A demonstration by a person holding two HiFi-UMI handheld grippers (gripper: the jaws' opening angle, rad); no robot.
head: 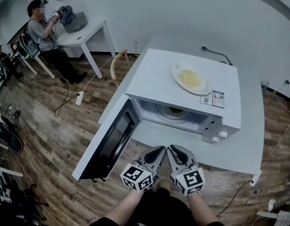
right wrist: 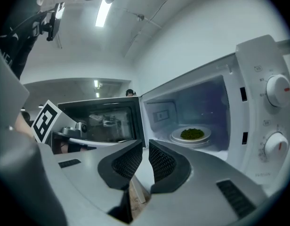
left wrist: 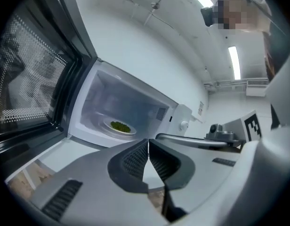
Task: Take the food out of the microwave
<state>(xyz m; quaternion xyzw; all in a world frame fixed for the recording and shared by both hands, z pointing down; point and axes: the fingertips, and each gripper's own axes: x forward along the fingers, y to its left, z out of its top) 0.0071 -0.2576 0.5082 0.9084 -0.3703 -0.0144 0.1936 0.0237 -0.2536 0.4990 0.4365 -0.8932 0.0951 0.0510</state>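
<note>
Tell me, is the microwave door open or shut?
Open: the microwave door stands swung wide, and the plate of green food shows inside.

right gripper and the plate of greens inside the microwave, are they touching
Apart. The right gripper view shows the right gripper short of the open microwave, the plate of greens well inside it.

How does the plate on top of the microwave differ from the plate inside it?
The plate on top sits out in the open on the microwave; the plate inside rests in its cavity, past the open door. The plate on top carries pale yellow food spread flat; the plate inside carries a small green heap. Both are round, white and lying flat.
</note>
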